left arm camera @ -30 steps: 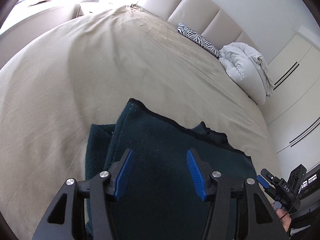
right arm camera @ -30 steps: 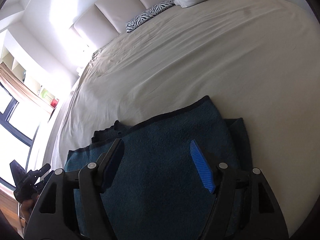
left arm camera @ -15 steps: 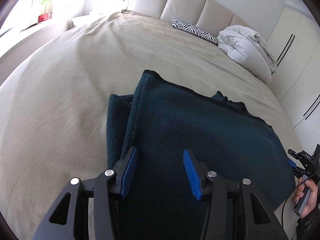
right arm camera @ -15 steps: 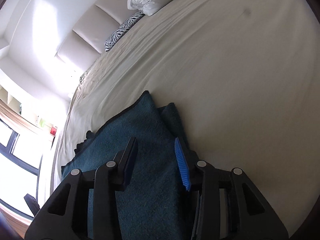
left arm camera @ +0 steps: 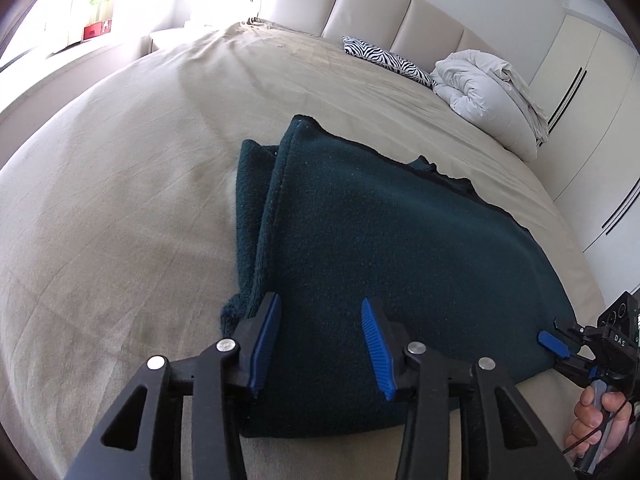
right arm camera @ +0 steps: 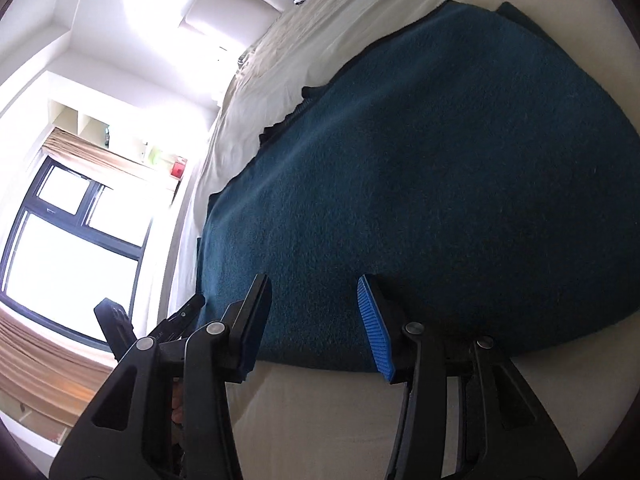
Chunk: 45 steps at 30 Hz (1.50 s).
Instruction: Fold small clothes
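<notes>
Nearest, the left gripper [left arm camera: 320, 344] sat over the near edge of the dark teal garment [left arm camera: 392, 232], jaws partly apart after closing in, pads not pressing the cloth. The right gripper [right arm camera: 316, 320] did likewise (same edge, other end). Garment lay folded on the beige bed [left arm camera: 120, 184]; zebra pillow [left arm camera: 388, 60] & white duvet [left arm camera: 488, 96] farther back.

right tool [right arm camera: 316, 320]: jaws apart, over near edge | dark teal cloth [right arm camera: 440, 184]: folded on bed [right arm camera: 360, 420]

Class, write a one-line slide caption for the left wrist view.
Left gripper open over a folded dark teal garment on a beige bed.
</notes>
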{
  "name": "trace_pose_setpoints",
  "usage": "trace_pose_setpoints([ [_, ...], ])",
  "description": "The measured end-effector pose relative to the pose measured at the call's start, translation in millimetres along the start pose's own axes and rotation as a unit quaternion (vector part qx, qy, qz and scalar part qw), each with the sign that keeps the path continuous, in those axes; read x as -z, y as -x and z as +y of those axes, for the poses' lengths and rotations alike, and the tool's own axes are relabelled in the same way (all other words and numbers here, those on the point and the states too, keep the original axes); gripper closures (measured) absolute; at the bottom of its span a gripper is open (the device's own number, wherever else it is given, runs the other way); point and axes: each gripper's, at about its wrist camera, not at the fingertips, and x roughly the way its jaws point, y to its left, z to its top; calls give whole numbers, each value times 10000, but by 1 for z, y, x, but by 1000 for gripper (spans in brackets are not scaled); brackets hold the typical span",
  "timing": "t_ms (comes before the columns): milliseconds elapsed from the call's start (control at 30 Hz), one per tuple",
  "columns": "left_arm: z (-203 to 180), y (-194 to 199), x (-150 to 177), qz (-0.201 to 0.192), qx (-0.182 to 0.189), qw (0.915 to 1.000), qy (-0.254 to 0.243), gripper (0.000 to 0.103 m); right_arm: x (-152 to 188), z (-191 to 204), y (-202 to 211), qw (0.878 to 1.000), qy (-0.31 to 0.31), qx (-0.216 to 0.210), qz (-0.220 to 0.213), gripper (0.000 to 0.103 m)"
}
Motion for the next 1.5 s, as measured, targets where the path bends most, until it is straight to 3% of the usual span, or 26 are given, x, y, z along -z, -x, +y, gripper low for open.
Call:
trace_pose_setpoints([
  [100, 5, 4, 4, -7, 72, 10000, 39, 59, 1, -31, 19, 9982, -440, -173, -382, 64],
  [267, 8, 8, 13, -46, 153, 9997, 174, 60, 4, -69, 65, 9897, -950, 84, -1066, 64],
  [400, 14, 13, 19, -49, 256, 9991, 348, 60, 12, -73, 91, 9831, -1134, 409, -1375, 61],
  [500, 16, 15, 22, -62, 297, 9986, 427, 60, 19, -47, 87, 9885, -838, 116, -1250, 59],
  [633, 16, 16, 24, -42, 303, 9987, 401, 60, 18, -3, 54, 9969, -259, -314, -673, 54],
  [700, 18, 17, 26, -33, 334, 9986, 402, 60, 21, 5, 30, 9988, -158, -217, -404, 54],
  [767, 19, 17, 28, -24, 352, 9986, 388, 61, 22, -9, 15, 9992, -339, -8, -202, 54],
  [900, 19, 21, 34, -17, 361, 9987, 364, 61, 26, -37, 26, 9968, -612, -223, -472, 59],
  [1100, 25, 37, 40, -68, 415, 9974, 585, 61, 21, -57, 76, 9888, -901, 452, -1097, 57],
  [1267, 21, 64, 36, -467, 109, 9975, 513, 48, 21, -44, 111, 9804, -530, 1120, -1530, 52],
  [1433, 16, 47, 27, -265, -97, 9993, 261, 49, 11, -35, 115, 9673, 57, 2014, -1539, 49],
  [1500, 17, 39, 26, -156, -102, 9995, 245, 58, 8, -38, 120, 9644, 289, 2221, -1404, 49],
])
